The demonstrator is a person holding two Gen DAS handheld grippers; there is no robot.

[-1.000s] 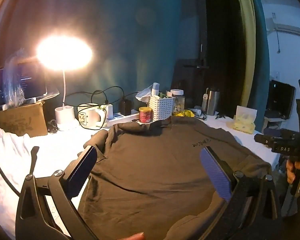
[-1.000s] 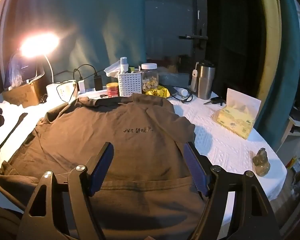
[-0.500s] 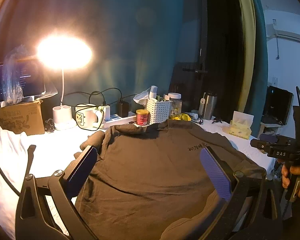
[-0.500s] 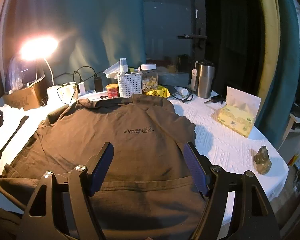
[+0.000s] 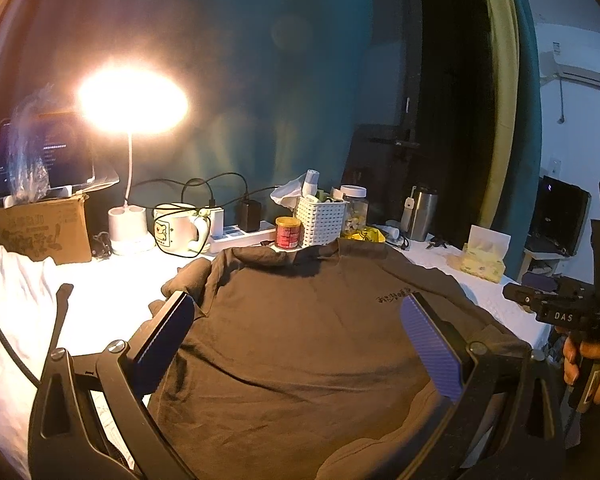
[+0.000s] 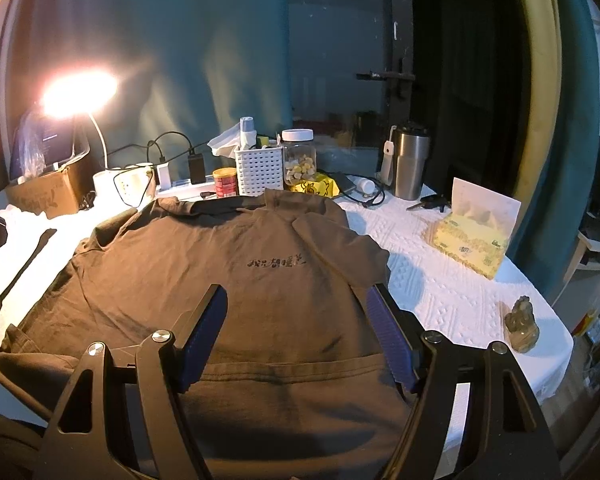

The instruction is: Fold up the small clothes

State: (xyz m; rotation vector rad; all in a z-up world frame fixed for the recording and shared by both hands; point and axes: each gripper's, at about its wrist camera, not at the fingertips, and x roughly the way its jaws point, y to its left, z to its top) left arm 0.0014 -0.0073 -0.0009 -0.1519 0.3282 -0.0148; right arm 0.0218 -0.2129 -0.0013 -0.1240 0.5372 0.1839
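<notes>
A dark brown shirt [image 6: 228, 280] lies spread flat on the white-covered surface [image 6: 440, 276], collar toward the far side and hem toward the near edge, with a small line of dark printed characters on the chest. Its right sleeve is folded in over the body; the left sleeve is bunched at the far left.

The left gripper [image 5: 296, 320] hangs over the near left part of the shirt with its jaws wide apart and nothing between them. The right gripper [image 6: 296, 308] hangs over the hem on the near right, jaws also wide apart and holding nothing. In the left wrist view a hand [image 5: 592, 364] grips the handle of the right gripper at the right edge.

Along the far side stand a lit desk lamp [image 5: 132, 100], a cardboard box [image 5: 36, 232], a white mug [image 5: 176, 230], a red can [image 6: 225, 182], a white basket [image 6: 260, 170], a glass jar [image 6: 298, 158] and a steel tumbler [image 6: 410, 162]. A yellow tissue box [image 6: 472, 240] sits on the right, well apart from the shirt.
</notes>
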